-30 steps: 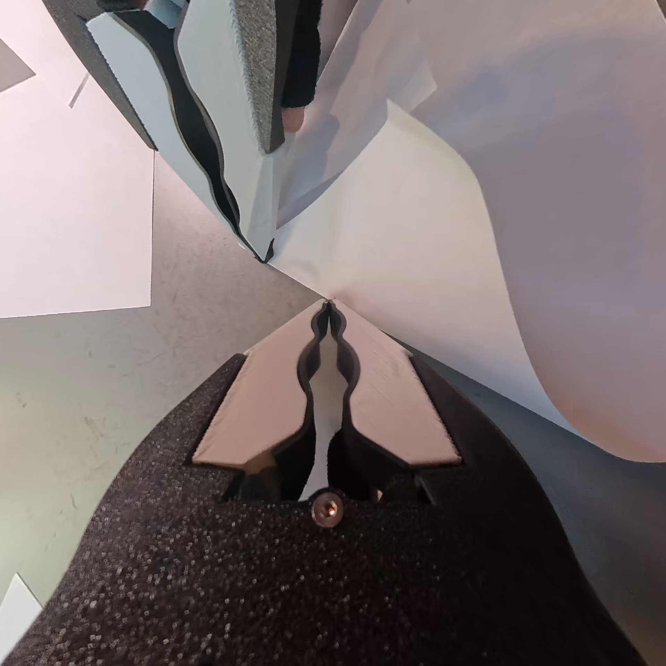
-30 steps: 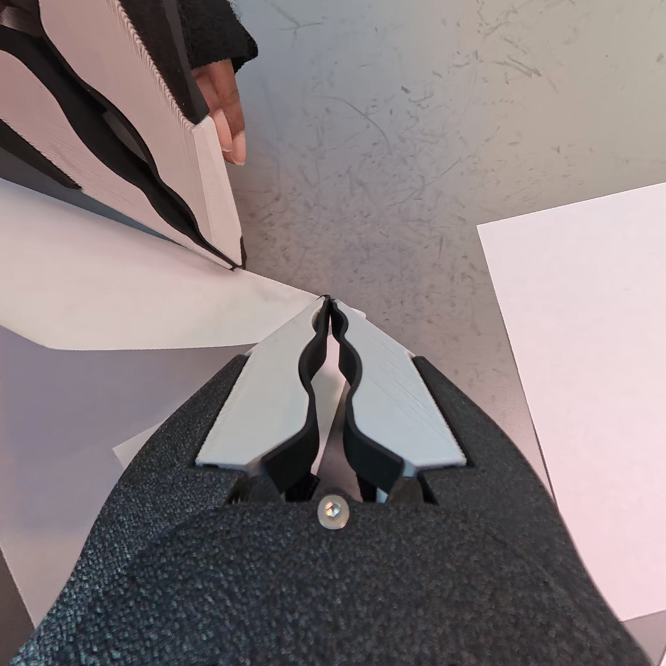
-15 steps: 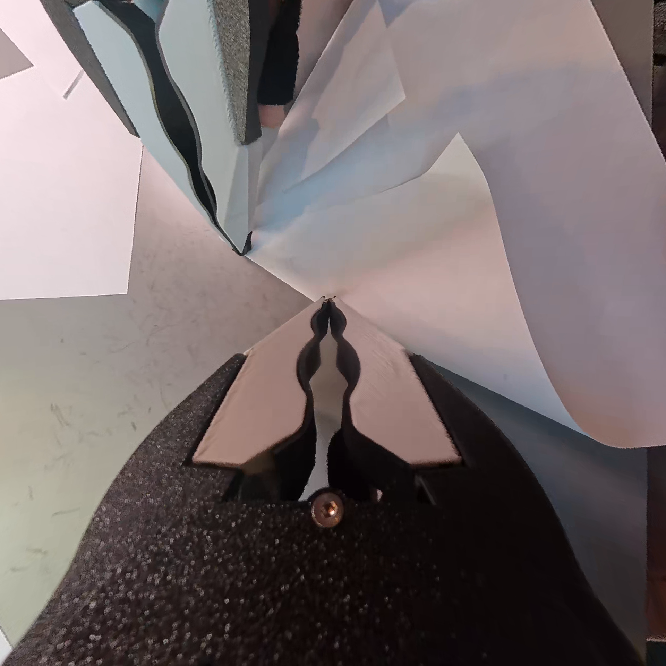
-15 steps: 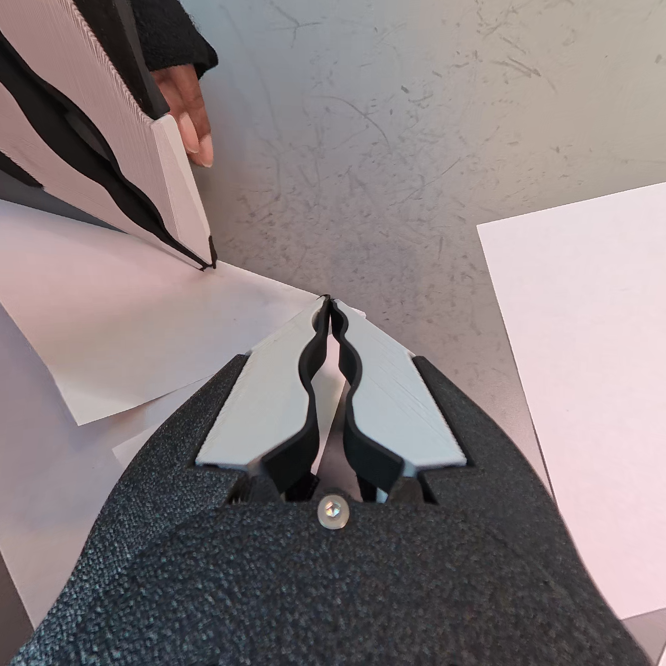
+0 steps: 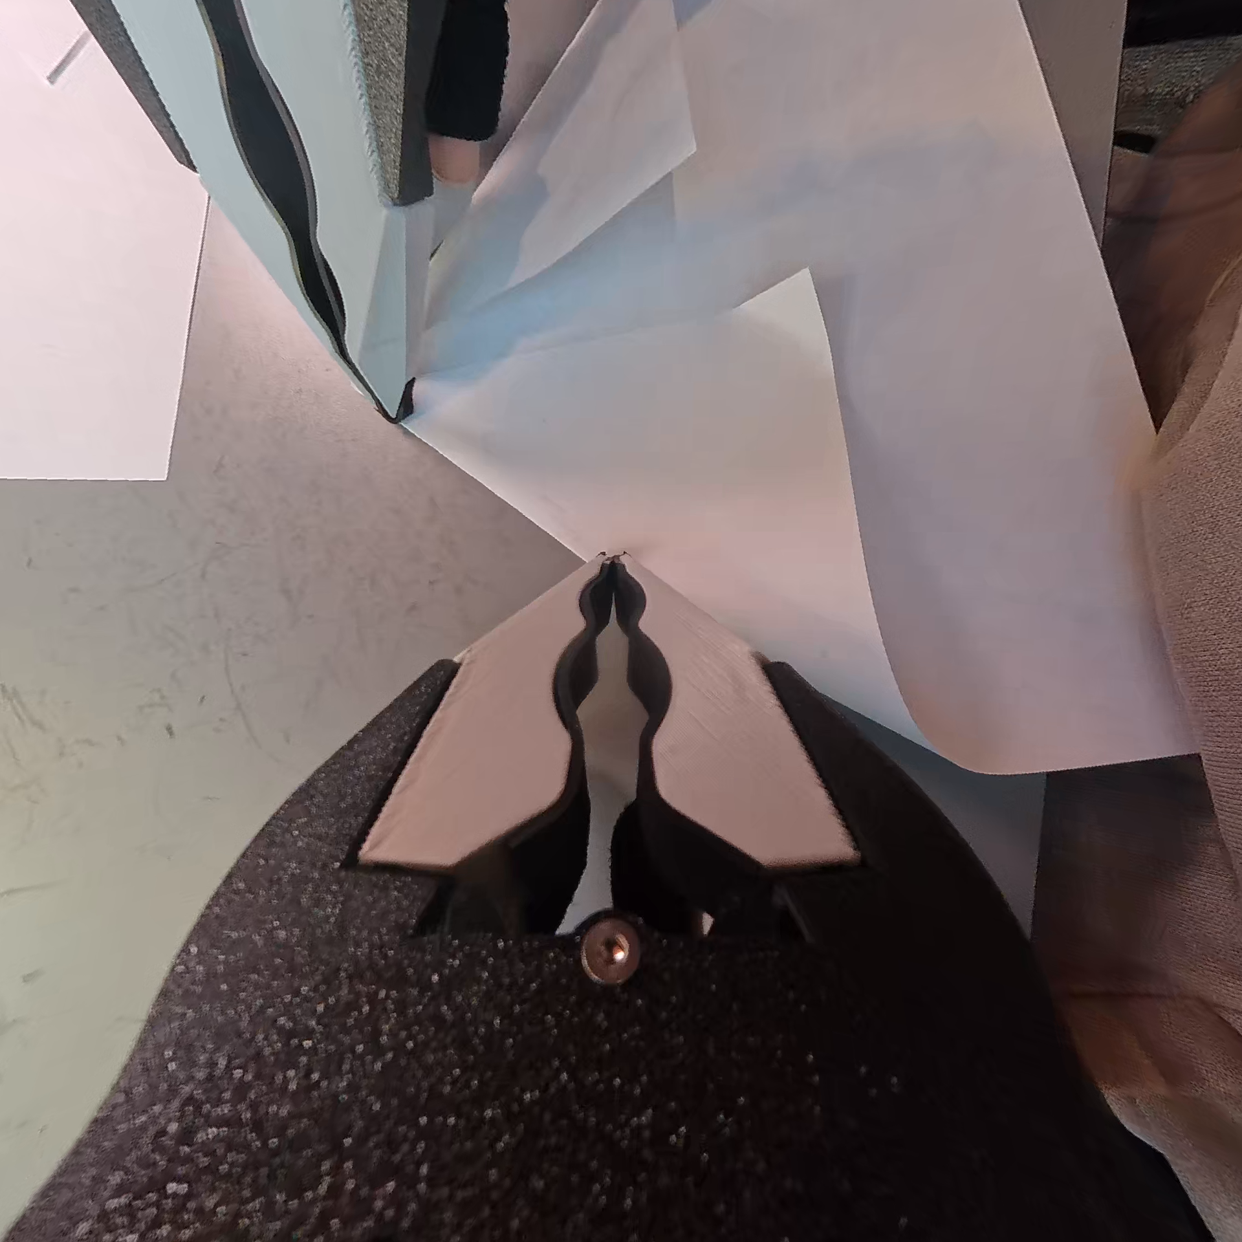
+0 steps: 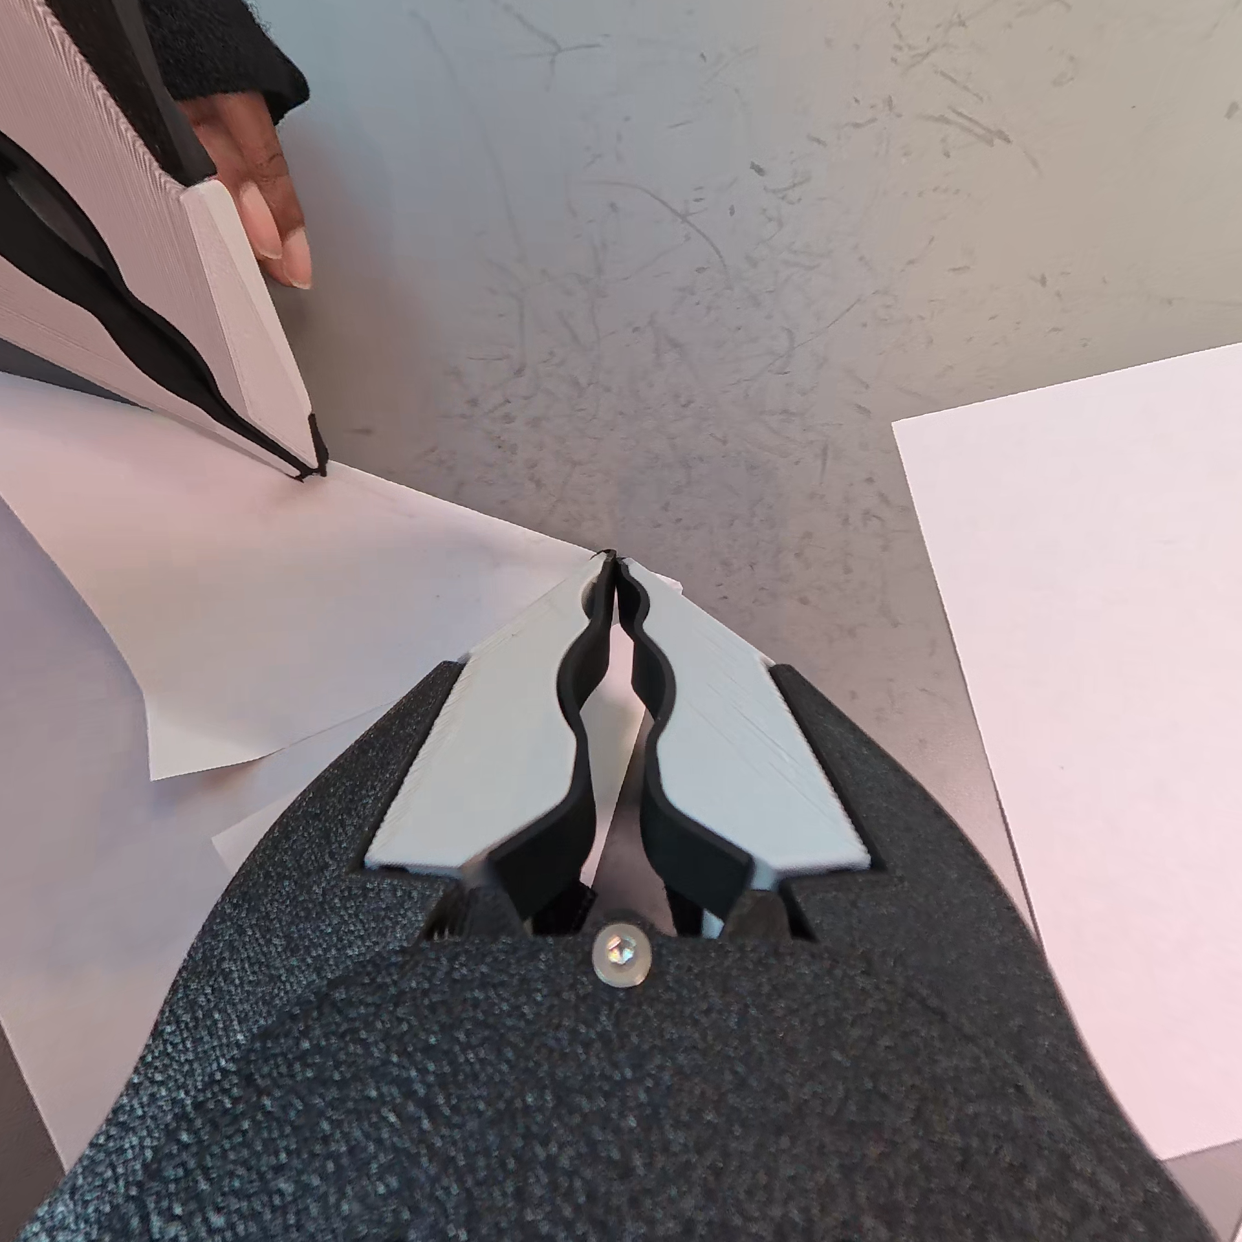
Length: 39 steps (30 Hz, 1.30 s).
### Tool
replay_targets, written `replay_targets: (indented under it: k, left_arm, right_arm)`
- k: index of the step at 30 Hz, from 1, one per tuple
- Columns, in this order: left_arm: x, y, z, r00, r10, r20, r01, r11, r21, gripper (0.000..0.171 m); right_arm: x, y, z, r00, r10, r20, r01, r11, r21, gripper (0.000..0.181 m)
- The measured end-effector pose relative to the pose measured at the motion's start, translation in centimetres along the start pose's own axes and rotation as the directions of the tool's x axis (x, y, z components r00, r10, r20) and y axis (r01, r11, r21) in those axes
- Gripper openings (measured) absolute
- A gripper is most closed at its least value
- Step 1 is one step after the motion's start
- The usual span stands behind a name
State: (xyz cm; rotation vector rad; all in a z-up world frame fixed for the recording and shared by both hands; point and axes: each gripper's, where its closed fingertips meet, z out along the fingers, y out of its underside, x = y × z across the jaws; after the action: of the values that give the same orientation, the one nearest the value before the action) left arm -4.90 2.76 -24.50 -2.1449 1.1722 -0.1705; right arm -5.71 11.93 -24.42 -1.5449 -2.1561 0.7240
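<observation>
A white paper sheet (image 5: 706, 484) lies on the grey table (image 5: 168, 672), with its near part lifted and curled over itself. My left gripper (image 5: 615, 556) is shut on the sheet's edge. My right gripper (image 5: 396, 417) shows at the upper left of the left wrist view, shut on the same edge farther along. In the right wrist view my right gripper (image 6: 611, 556) is shut on a corner of the sheet (image 6: 269, 605). My left gripper (image 6: 312, 470) pinches the edge at the upper left, with a hand (image 6: 275, 201) behind it.
A second white sheet (image 6: 1109, 672) lies flat on the scratched table (image 6: 739, 269) to the right of my right gripper. It also shows in the left wrist view (image 5: 80, 302) at the far left. A person's beige clothing (image 5: 1196, 605) fills the right edge. Some 10 centimeters of space lies between my two pairs of fingers.
The lifted part of the sheet has folded further over itself and its free corner has come into view. The two grippers have shifted slightly relative to each other. Both have stayed shut on the paper.
</observation>
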Motion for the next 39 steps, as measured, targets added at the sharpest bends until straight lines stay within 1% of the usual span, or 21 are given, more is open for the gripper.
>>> replay_targets:
  k: [13,21,31,34,39]
  left_arm:
    - [1.7,0.6,-1.0,0.999,-0.048,0.019,0.047,0.999,0.017,0.0]
    - [2.5,1.1,-1.6,0.989,-0.143,0.036,0.141,0.989,0.048,0.0]
    - [2.5,1.8,-2.4,0.983,-0.166,0.084,0.162,0.985,0.051,0.0]
    - [2.9,2.1,-2.7,0.982,-0.169,0.081,0.166,0.985,0.051,0.0]
    - [3.5,2.8,-3.4,0.969,-0.23,0.092,0.226,0.973,0.052,0.0]
  right_arm:
    - [-0.1,0.0,0.0,1.0,-0.01,-0.01,0.01,1.0,-0.003,0.0]
    - [-0.2,-0.1,0.1,1.0,-0.017,-0.013,0.017,1.0,-0.004,0.0]
    - [-0.2,-0.1,0.1,1.0,-0.023,-0.019,0.023,1.0,-0.003,0.0]
    - [-0.2,-0.1,0.1,1.0,-0.023,-0.019,0.023,1.0,-0.003,0.0]
    - [-0.2,-0.1,0.1,0.999,-0.025,-0.02,0.025,1.0,-0.002,0.0]
